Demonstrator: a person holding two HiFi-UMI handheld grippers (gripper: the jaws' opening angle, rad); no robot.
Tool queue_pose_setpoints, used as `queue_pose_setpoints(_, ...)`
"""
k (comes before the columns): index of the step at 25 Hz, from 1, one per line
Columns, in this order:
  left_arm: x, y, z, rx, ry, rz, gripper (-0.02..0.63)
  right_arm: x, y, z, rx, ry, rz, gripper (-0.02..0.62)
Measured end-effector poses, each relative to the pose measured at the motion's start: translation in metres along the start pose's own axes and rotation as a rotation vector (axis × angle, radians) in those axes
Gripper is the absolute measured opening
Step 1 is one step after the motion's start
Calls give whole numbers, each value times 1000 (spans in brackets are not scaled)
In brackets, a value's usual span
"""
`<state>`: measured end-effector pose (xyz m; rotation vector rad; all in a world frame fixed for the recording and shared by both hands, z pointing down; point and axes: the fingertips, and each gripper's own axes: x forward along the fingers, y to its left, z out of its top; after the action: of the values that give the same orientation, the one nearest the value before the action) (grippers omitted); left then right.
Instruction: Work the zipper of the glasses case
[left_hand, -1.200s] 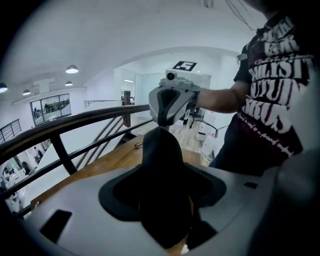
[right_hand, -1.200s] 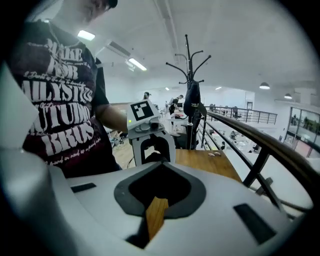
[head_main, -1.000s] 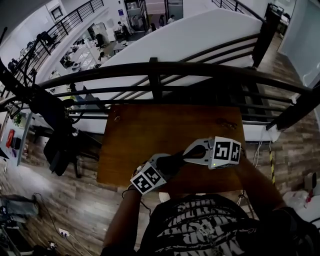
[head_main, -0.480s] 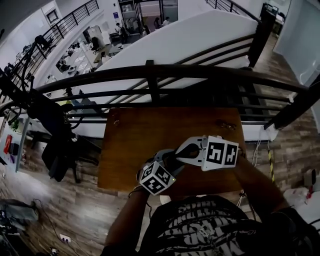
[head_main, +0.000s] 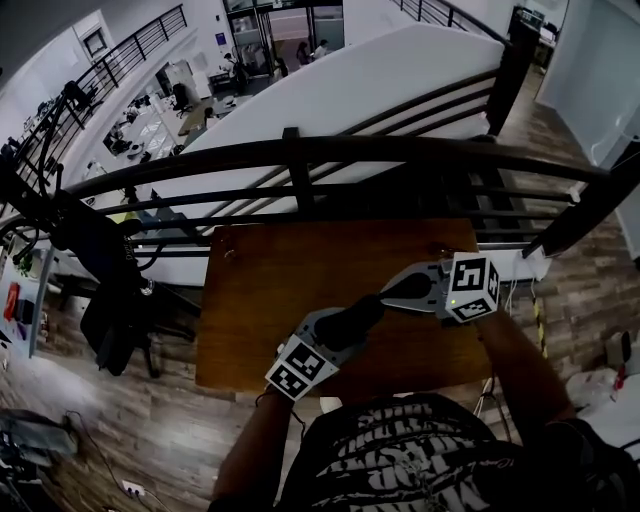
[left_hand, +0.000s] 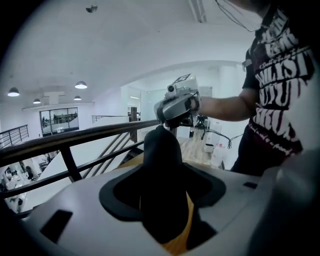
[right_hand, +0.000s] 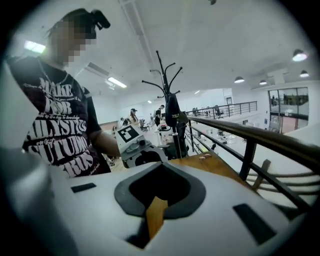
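Observation:
A black glasses case (head_main: 355, 317) is clamped in my left gripper (head_main: 335, 330), just above the brown table (head_main: 270, 280). The left jaws have just closed a little further, with the case between them. In the left gripper view the case (left_hand: 162, 170) stands up out of the jaws and hides what lies behind it. My right gripper (head_main: 388, 298) is shut, its tips close to the case's far end; I cannot tell whether they touch. The right gripper view shows only a strip of table between its own shut jaws (right_hand: 156, 205), with the left gripper's marker cube (right_hand: 127, 134) off to the left.
A black railing (head_main: 300, 155) runs along the table's far edge, with a drop to a lower floor behind it. Small metal bits lie near the far right corner (head_main: 445, 250) and the far left corner (head_main: 232, 255). A coat stand (right_hand: 167, 100) stands beyond the table.
The right gripper has drawn back to the right, rolled and risen slightly, so the two grippers no longer overlap. The left gripper has tilted and shifted a little with the case in it.

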<state>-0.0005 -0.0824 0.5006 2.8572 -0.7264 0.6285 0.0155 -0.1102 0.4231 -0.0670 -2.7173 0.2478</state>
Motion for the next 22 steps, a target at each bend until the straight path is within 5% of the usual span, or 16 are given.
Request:
queue_pose_setpoints(6, 16, -4, -41, -64, 84, -67, 250, 12, -15, -46, 170, -29, -36, -2)
queue_pose_setpoints(12, 68, -9, -127, -231, 277, -210, 255, 36, -45, -152, 431, 40, -201, -2)
queue_pose_setpoints(16, 100, 1, -161, -185, 360, -170, 256, 39, -70, -216, 636, -18, -361, -2)
queue_pose_setpoints(22, 136, 10, -212, -150, 468, -76, 264, 49, -85, -262, 601, 60, -499, -2)
